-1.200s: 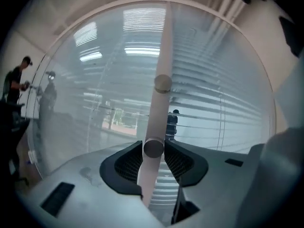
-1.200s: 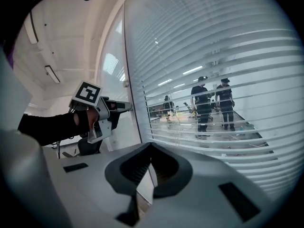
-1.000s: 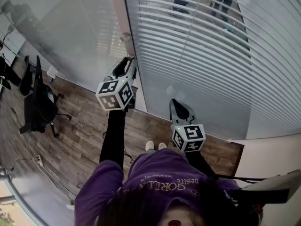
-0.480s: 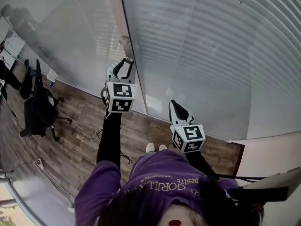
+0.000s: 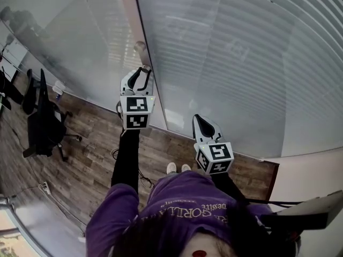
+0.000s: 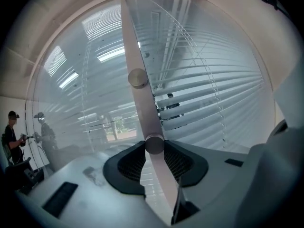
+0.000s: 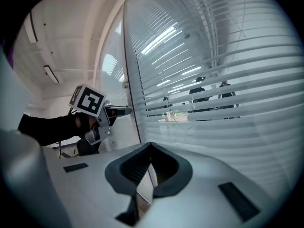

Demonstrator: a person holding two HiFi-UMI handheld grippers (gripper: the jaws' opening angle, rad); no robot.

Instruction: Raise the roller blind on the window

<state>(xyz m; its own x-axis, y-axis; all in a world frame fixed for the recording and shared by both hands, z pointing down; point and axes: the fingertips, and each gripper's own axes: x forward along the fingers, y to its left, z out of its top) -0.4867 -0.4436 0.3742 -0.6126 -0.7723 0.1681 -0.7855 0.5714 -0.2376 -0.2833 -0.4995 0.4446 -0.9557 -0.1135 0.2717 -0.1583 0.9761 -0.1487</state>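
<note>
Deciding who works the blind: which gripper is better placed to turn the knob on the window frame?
Left. The left gripper is closed on the lower knob on the frame strip; the right gripper is shut, empty, facing the slats.

The place was recognised as an office. Tall frosted glass partition walls [image 5: 80, 42] were set in pale upright frames [image 5: 128, 25], and white horizontal slatted blinds [image 5: 252, 58] were hung behind the glazing. A black swivel chair on castors [image 5: 45, 121] was parked on a grey-brown wood-plank floor [image 5: 91, 159], where a white floor socket with a trailing cable [image 5: 44, 184] was laid. Long strip lights [image 7: 50, 74] were fixed overhead.
</note>
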